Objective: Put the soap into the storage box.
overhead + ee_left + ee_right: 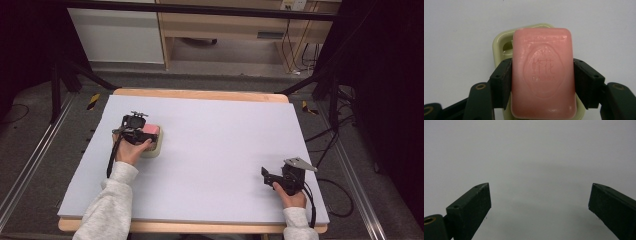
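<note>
1. High view: the person's left forearm, in a pale grey sleeve (107,205), rises from the bottom left of the frame toward the left-centre of the white table (215,165). The left hand (131,151) holds the left gripper (146,134), which sits over a pink soap bar (151,130) and a pale yellow-green soap dish (154,147) in the left-centre of the picture. The right hand (290,199) comes in at the lower right and holds the right gripper (266,175), its jaws aimed toward the frame's left over bare table, well apart from the soap.

2. Left gripper view: the soap bar (544,75) fills the centre and lower middle of the frame, with embossed characters in an oval on its face. The left gripper (543,85) has its two black jaws pressed against the bar's long sides, one on each, pinching it. The soap dish (500,46) shows behind the bar, at its upper left and along its lower edge; whether the bar touches the dish I cannot tell.

3. Right gripper view: the right gripper (540,200) has its jaws spread wide at the lower left and lower right corners, with plain white table (531,152) between them.
</note>
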The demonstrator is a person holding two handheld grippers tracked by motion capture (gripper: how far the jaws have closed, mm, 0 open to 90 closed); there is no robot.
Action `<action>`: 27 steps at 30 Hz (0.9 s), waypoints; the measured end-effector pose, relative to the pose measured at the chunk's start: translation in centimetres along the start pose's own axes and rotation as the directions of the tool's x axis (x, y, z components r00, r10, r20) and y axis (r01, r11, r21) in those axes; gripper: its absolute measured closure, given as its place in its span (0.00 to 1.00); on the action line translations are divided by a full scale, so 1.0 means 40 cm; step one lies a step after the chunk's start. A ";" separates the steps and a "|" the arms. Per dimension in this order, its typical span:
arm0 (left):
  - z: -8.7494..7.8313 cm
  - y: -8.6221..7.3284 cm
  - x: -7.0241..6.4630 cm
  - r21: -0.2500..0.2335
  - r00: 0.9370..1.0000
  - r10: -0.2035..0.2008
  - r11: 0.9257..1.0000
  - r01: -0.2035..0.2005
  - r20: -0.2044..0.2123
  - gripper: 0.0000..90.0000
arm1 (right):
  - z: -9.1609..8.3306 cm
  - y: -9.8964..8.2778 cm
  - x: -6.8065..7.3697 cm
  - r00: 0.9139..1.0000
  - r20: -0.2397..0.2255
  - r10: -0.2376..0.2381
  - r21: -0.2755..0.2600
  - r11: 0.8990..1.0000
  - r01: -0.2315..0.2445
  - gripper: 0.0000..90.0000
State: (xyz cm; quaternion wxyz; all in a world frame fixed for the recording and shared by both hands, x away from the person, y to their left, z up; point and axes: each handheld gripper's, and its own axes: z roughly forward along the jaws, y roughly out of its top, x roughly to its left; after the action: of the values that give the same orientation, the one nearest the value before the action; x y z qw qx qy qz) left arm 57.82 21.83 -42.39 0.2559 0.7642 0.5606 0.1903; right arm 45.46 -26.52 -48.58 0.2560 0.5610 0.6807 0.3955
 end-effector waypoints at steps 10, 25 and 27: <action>0.014 -0.009 0.002 0.018 1.000 -0.002 1.000 0.002 -0.003 0.41 | 0.000 0.000 0.000 1.000 0.000 0.002 0.000 1.000 -0.002 0.05; 0.029 -0.018 0.000 0.031 1.000 -0.006 1.000 0.007 -0.014 0.41 | -0.001 0.000 0.002 1.000 -0.002 0.006 0.001 1.000 -0.006 0.05; 0.030 -0.017 0.000 0.029 1.000 -0.006 1.000 0.007 -0.016 0.41 | 0.000 0.000 0.001 1.000 -0.001 0.003 0.000 1.000 -0.003 0.05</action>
State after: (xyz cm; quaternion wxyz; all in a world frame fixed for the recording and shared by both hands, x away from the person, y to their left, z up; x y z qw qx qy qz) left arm 57.98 21.77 -43.76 0.2408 0.7645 0.5679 0.1874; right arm 45.44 -26.48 -48.56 0.2549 0.5618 0.6801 0.3961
